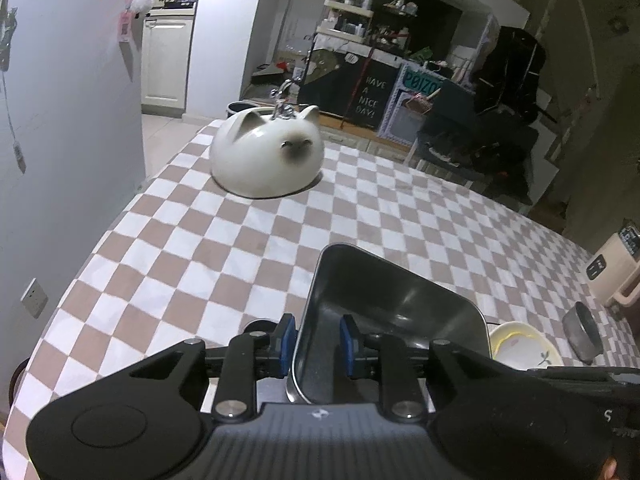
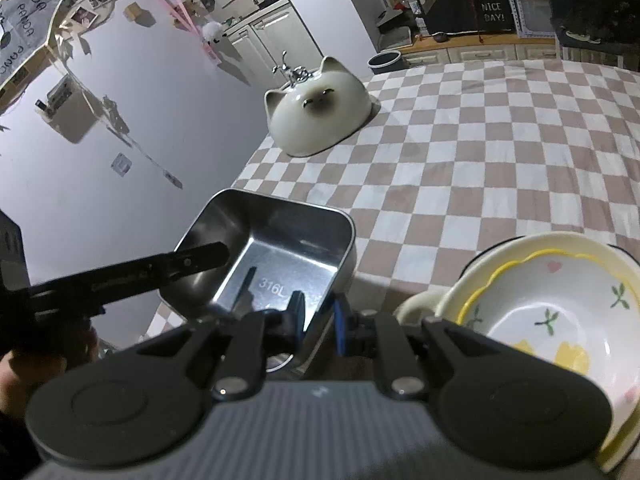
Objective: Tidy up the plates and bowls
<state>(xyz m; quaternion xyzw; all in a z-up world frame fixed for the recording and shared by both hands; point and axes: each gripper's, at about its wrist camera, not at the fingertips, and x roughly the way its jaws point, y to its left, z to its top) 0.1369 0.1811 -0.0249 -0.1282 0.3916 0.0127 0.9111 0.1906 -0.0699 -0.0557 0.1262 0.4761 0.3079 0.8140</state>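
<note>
A rectangular steel tray (image 1: 396,300) (image 2: 276,252) sits low over the near left part of the checkered table (image 1: 240,240). My left gripper (image 1: 317,342) straddles the tray's left wall, one blue pad outside and one inside. A gap shows beside the inner pad, so it stands open. One of its black fingers (image 2: 200,258) reaches into the tray from the left. My right gripper (image 2: 318,316) is shut on the tray's near right wall. A white cat-faced bowl (image 1: 266,152) (image 2: 316,114) lies upside down at the far left. Stacked yellow-rimmed flower bowls (image 2: 552,320) (image 1: 524,346) stand right of the tray.
A dark grey cup (image 1: 582,332) lies on its side beyond the flower bowls, with a beige appliance (image 1: 612,268) at the right edge. The table's left edge runs along a white wall (image 2: 120,120). Bare checkered cloth (image 2: 480,160) stretches between the tray and the cat bowl.
</note>
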